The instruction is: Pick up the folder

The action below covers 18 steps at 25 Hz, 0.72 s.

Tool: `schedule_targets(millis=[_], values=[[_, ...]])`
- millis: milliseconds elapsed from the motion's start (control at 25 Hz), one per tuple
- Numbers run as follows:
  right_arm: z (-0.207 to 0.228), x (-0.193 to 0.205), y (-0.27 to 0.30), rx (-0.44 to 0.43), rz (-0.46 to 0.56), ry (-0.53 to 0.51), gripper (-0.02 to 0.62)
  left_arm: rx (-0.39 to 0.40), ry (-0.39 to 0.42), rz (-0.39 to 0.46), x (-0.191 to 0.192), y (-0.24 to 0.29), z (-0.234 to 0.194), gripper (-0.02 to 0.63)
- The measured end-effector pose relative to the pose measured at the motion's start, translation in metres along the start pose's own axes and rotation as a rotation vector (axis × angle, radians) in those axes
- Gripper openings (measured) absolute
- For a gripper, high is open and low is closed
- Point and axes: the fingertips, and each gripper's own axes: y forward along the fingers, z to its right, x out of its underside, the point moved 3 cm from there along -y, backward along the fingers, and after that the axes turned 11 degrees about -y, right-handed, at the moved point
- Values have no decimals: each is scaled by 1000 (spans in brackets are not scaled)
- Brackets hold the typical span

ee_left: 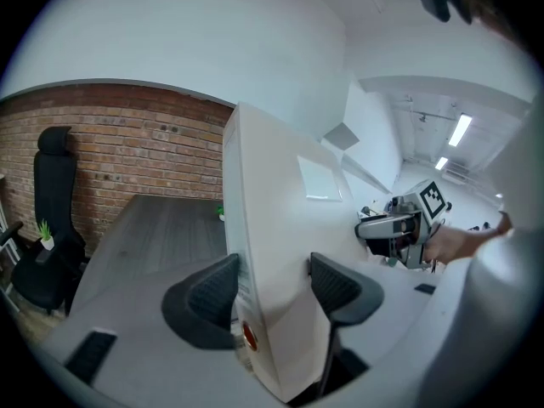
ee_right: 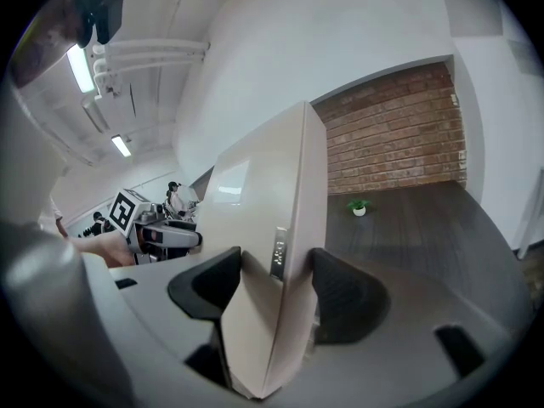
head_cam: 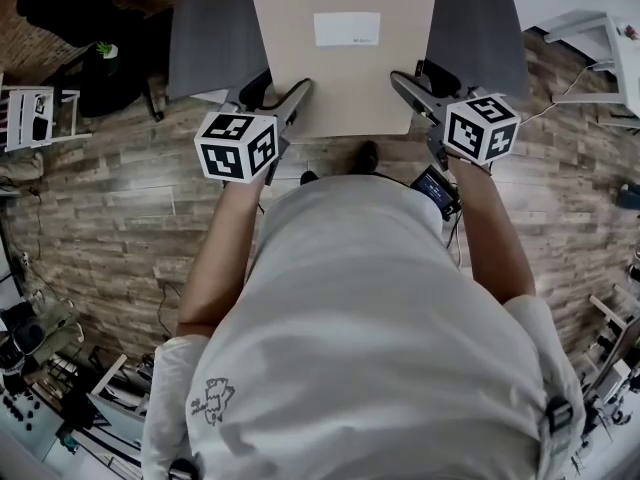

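Beige folder (head_cam: 343, 68) hangs over the grey table (head_cam: 200, 48), the left gripper (ee_left: 276, 283) and right gripper (ee_right: 272, 283) each clamped on a near corner. Held only there, it could sag or slip if the grippers drift apart.

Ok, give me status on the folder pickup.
Left tongs shut on folder, right tongs shut on it too. Folder gripped at both near corners, overhanging near edge of grey table. Nothing seen in the way.

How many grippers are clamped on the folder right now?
2. The left gripper is shut on the folder's near left edge; the right gripper is shut on its near right edge. Neither is hidden.
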Motion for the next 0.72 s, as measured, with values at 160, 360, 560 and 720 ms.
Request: schedule_targets(millis=[160, 360, 560, 720], values=[[-27, 3, -3, 13, 14, -5, 267, 9, 4, 1, 9, -24, -6, 281], [-60, 10, -5, 23, 15, -2, 267, 22, 16, -3, 21, -51, -14, 281], [-89, 17, -4, 44, 27, -7, 264, 29, 28, -10, 31, -73, -24, 281], [-103, 23, -5, 47, 27, -1, 264, 35, 27, -11, 39, -84, -28, 281]])
